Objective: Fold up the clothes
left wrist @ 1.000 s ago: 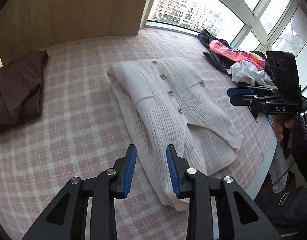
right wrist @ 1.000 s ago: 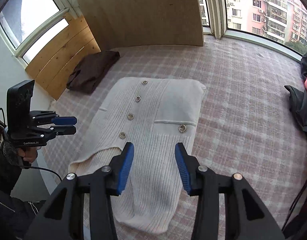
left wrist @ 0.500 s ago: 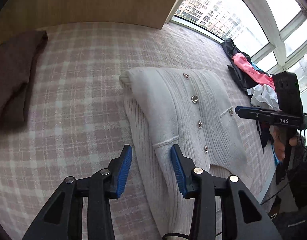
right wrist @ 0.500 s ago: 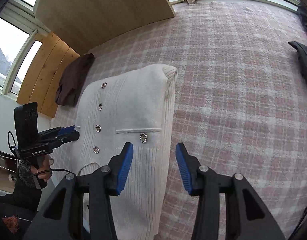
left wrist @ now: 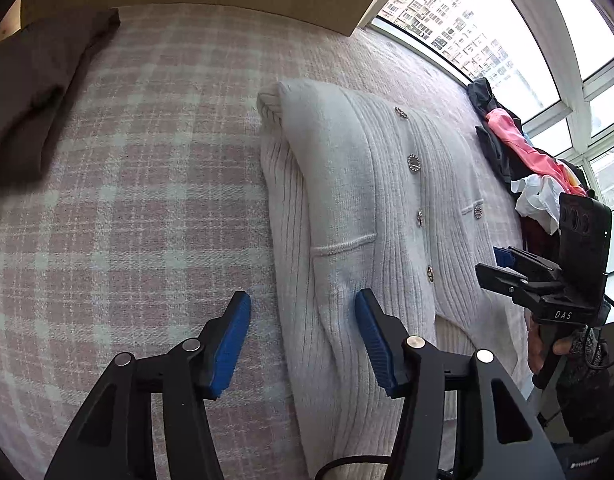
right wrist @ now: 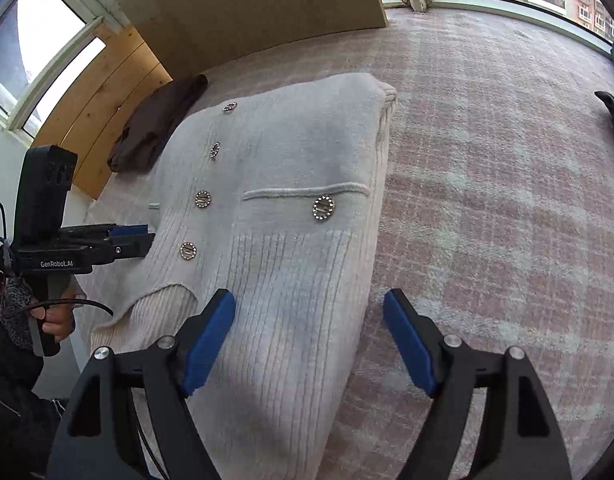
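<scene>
While both claws hung spread | left claw (left wrist: 303, 338), right claw (right wrist: 309, 338) straddled cardigan (right wrist: 291, 184) side edges near bed's front edge | risk: single-layer pinch undoing fold

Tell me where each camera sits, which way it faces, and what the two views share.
Left wrist: on the left claw, open, looking along the cardigan's left edge toward the window; the right claw and hand show at right.
Right wrist: on the right claw, open, looking along the cardigan's right edge toward the wooden panel; the left claw and hand show at left.
Shared: the cardigan, the plaid cover, the brown garment.
</scene>
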The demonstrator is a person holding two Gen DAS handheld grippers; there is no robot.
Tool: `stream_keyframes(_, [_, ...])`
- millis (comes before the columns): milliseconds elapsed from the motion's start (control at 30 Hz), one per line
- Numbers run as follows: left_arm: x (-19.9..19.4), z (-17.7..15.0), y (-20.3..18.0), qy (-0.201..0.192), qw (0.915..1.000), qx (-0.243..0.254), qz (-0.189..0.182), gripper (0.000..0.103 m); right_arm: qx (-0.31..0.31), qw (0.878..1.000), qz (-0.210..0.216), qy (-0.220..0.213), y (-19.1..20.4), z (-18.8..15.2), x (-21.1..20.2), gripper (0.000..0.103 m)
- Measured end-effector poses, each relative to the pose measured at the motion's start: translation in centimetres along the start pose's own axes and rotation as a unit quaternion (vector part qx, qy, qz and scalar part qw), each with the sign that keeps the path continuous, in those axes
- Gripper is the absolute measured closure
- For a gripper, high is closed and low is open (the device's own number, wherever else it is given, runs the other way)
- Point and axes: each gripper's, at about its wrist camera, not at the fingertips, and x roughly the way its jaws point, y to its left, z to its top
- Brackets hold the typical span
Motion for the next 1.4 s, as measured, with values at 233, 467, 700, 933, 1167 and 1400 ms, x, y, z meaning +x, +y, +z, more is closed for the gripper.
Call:
stream_keyframes(233, [0.5, 0.3, -1.5, 0.006, 0.9992, 0.038, 0.007, 0.065, -0.011, 1.0, -0.017, 0.011, 0.7, 0.0, 0.4, 0.017])
stream_keyframes(467, [0.7, 0.3, -2.2, 0.0, 0.9983, 0.056, 0.014, 0.068, -0.017, 0.999, 0.026, 0.027, 0.1, 0.3, 0.3, 0.06])
stream_keyframes(700, [0.3, -0.5, -0.8, -0.023, 0.9994, 0.027, -0.004, 0.062, 0.03, 0.996, 0.076, 0.03, -1.2, 0.5, 0.7, 0.067])
stream_keyframes(933, [-0.5, -0.6, -2.7, -0.029, 0.998, 0.056, 0.005, 0.083, 0.039, 0.994, 0.103, 0.007, 2.1, 1.6, 1.2, 0.074])
stream_keyframes(1167, [-3.1, -0.5, -4.1, -0.064, 0.996, 0.023, -0.058, 0.084, 0.065, 0.988, 0.138, -0.031, 3.6, 1.6, -0.4, 0.075])
stream_keyframes(1400, [-6.6, -2.1, -5.6, -0.093, 0.9944, 0.039, -0.032, 0.084, 0.027, 0.986, 0.155, -0.053, 6.4, 1.9, -3.5, 0.075])
